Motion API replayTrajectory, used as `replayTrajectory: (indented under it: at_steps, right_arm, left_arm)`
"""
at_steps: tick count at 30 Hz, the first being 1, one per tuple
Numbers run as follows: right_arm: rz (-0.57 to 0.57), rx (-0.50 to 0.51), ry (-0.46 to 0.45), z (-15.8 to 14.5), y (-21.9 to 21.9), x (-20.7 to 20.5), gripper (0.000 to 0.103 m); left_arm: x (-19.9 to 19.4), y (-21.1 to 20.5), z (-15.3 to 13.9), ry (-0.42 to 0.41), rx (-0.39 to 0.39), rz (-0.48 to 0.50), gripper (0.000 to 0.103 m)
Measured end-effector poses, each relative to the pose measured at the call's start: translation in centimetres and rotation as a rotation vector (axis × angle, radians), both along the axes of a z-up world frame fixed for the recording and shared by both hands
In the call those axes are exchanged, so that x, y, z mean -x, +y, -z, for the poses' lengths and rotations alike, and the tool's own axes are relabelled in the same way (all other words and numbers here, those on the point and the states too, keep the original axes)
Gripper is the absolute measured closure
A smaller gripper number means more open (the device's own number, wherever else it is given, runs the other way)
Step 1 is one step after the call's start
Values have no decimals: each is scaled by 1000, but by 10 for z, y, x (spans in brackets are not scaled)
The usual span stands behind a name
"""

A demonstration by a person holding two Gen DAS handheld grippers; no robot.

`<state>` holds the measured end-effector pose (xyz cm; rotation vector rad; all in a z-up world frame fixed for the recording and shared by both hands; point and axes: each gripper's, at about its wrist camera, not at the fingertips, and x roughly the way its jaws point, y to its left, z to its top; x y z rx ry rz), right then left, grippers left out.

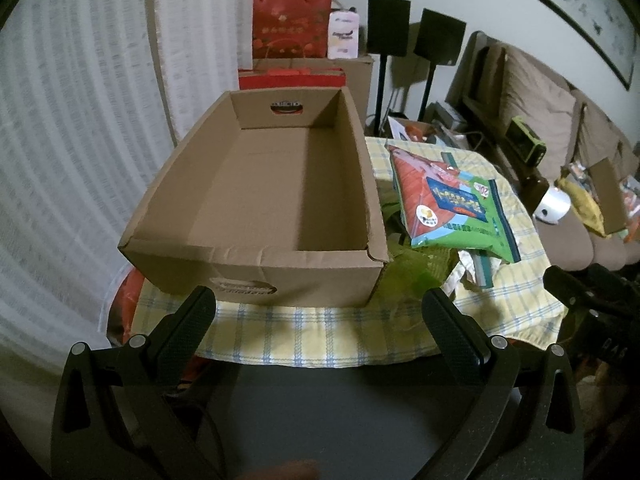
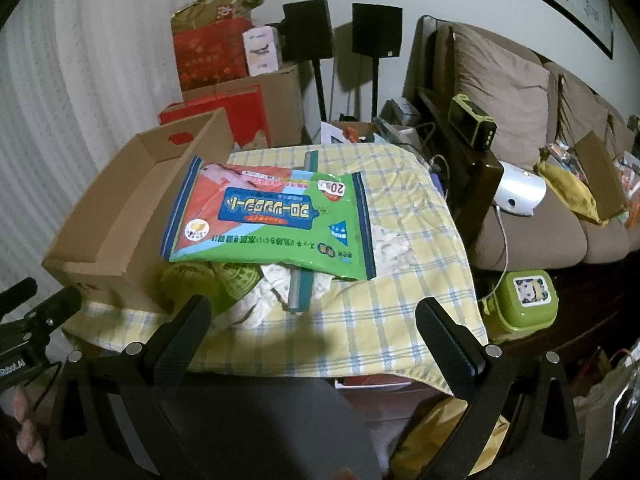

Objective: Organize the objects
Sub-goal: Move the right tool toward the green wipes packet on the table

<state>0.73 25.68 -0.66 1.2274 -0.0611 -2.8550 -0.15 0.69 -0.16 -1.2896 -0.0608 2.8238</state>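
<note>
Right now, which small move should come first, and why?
Probably bring the right tongs forward onto the green packet: it lies on top of the pile beside the cardboard box, which has nothing in it, and both tongs are open and hold nothing.

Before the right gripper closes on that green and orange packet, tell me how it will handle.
The packet is likely floppy: it drapes over the heap beneath, its near edge sagging. Its glossy film looks slippery, so the fingers may slide. It seems light for its size, and could drag the teal bar under it.
</note>
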Motion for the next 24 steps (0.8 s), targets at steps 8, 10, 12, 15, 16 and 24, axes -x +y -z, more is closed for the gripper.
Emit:
replayTrajectory:
  at_steps: [8, 10, 12, 15, 16, 24]
  right_arm:
    - [-7, 8, 1, -1, 1, 0, 0]
    - [-8, 8, 0, 0, 2, 1, 0]
    - [-7, 8, 3, 0, 2, 0, 0]
    - [-9, 9, 5, 0, 3, 1, 0]
    - [-11, 11, 5, 1, 4, 2, 0]
    - [-14, 146, 5, 11, 32, 11, 0]
  left_arm:
    - [4, -2, -2, 12, -62, 52, 0]
    - [5, -3, -2, 12, -83, 62, 0]
    - [6, -4, -2, 14, -99, 70, 0]
    - [7, -4, -1, 6, -135, 88, 0]
    - [8, -5, -1, 0, -152, 93, 0]
    - [14, 0, 0, -1, -221, 106, 0]
